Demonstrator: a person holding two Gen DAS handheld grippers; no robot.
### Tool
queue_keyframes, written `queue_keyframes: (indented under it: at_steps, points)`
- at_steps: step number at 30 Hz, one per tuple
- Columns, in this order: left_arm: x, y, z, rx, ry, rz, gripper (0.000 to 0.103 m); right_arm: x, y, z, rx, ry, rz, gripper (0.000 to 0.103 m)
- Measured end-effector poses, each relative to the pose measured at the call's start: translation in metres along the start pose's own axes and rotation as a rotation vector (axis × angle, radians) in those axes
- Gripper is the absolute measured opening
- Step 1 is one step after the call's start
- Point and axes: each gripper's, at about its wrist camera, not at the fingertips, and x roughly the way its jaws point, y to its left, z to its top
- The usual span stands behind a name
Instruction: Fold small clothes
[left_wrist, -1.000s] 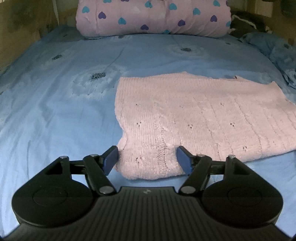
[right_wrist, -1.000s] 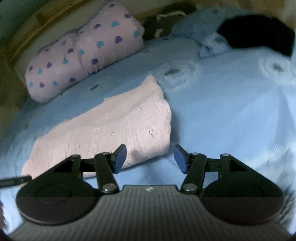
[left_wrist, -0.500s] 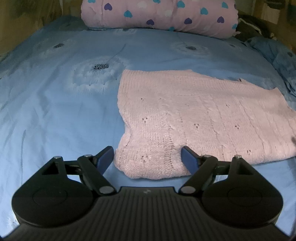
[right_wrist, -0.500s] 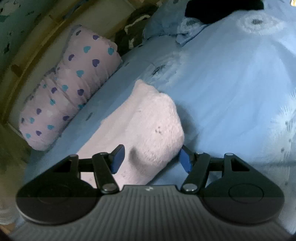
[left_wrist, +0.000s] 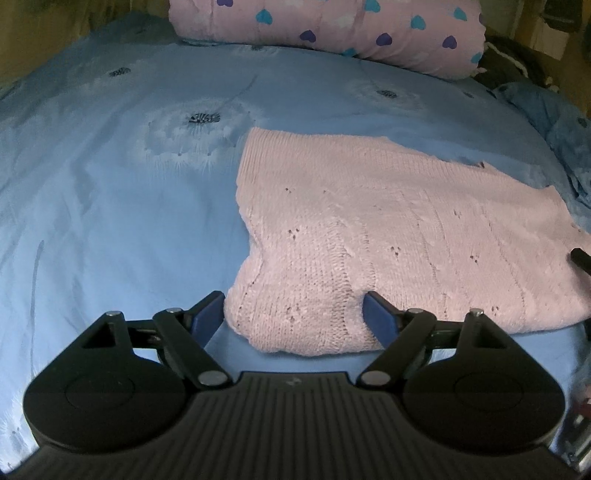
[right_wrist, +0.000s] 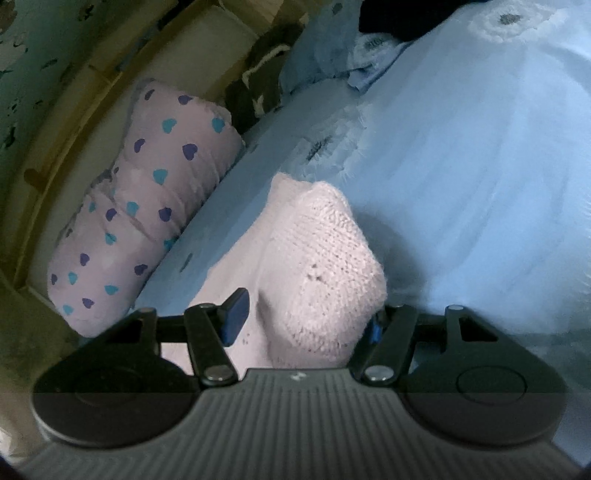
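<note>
A pale pink knitted garment (left_wrist: 388, 236) lies folded flat on the blue bed sheet (left_wrist: 110, 203). My left gripper (left_wrist: 293, 314) is open, its blue pads on either side of the garment's near left corner. My right gripper (right_wrist: 306, 317) is open around the garment's right corner (right_wrist: 325, 266), which bulges up between the jaws. The right pad is mostly hidden behind the knit. A dark tip of the right gripper (left_wrist: 581, 256) shows at the right edge of the left wrist view.
A pink rolled quilt with blue and purple hearts (left_wrist: 332, 29) lies along the headboard, also in the right wrist view (right_wrist: 147, 206). Crumpled blue bedding (left_wrist: 554, 118) and dark clothes (right_wrist: 258, 85) sit at the far right corner.
Both grippers have moved forward and lower onto the garment's corners. The right gripper swung left and its jaws now straddle the right corner. Both stay open.
</note>
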Motion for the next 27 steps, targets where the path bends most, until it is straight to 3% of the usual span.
queue_keyframes:
  at_steps: [2,6,12,23,27]
  points:
    - [0.0,0.0,0.0,0.001,0.0,0.0,0.085,0.002,0.0,-0.001,-0.015,-0.008,0.007,0.063]
    - [0.0,-0.001,0.0,0.003,-0.001,0.003,0.085,0.007,-0.003,0.003,-0.014,0.002,-0.002,0.041]
    - [0.0,-0.001,0.0,0.007,-0.003,0.006,0.085,0.01,-0.014,0.011,0.055,0.039,0.054,0.042]
    - [-0.007,0.003,0.003,-0.002,-0.019,0.004,0.085,0.014,0.0,0.011,0.04,0.016,0.02,0.052]
    - [-0.01,0.008,0.005,-0.016,-0.026,-0.002,0.085,0.013,0.002,0.016,0.02,0.031,0.011,0.038]
